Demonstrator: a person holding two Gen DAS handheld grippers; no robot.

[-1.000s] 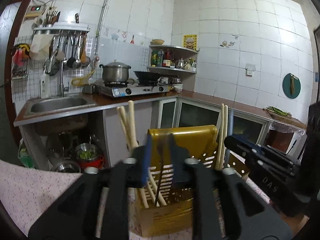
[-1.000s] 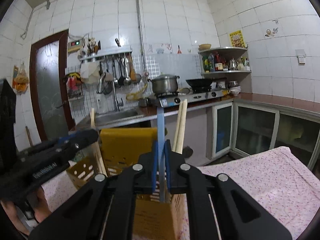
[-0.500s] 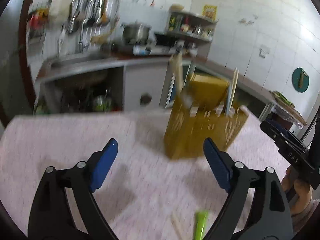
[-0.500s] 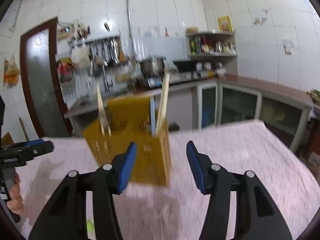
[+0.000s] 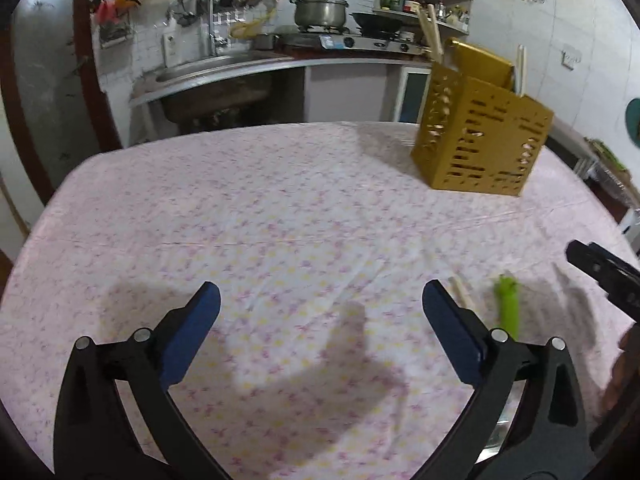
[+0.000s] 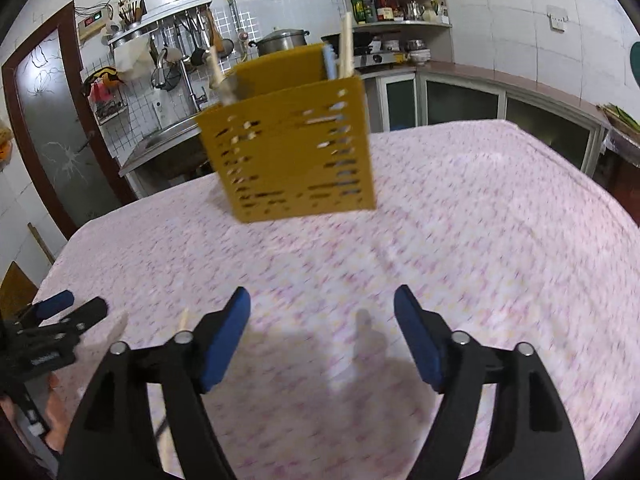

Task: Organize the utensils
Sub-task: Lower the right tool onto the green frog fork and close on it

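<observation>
Nearest in the left wrist view, the left hand-held gripper (image 5: 320,308) hovers over the counter (image 5: 280,216) with its blue-padded fingers (image 5: 188,336) spread wide and nothing between them. Just beyond its right finger lie a pale chopstick (image 5: 460,292) and a green-handled utensil (image 5: 509,304), both flat on the pink floral cloth, side by side but apart. The tip of the right hand-held gripper (image 5: 600,276) enters from the right edge, near the green handle.

In the right wrist view, the right hand-held gripper (image 6: 322,312) likewise stands spread apart and empty above the cloth. To its left a chopstick (image 6: 183,320) shows beside its left finger, and a pale blurred utensil (image 6: 116,330) lies between that and the left gripper's tip (image 6: 60,312).

Farther back, near the far edge of the counter, the yellow slotted utensil holder (image 6: 292,160) stands on the cloth, well apart from both grippers. Chopsticks (image 6: 346,46) and a light blue handle (image 6: 329,60) rise from one compartment, another pale stick (image 6: 216,68) from the opposite side.

Behind it run the sink (image 5: 208,68), a stove with a steel pot (image 5: 320,10), and a corner shelf of bottles (image 6: 384,4).
</observation>
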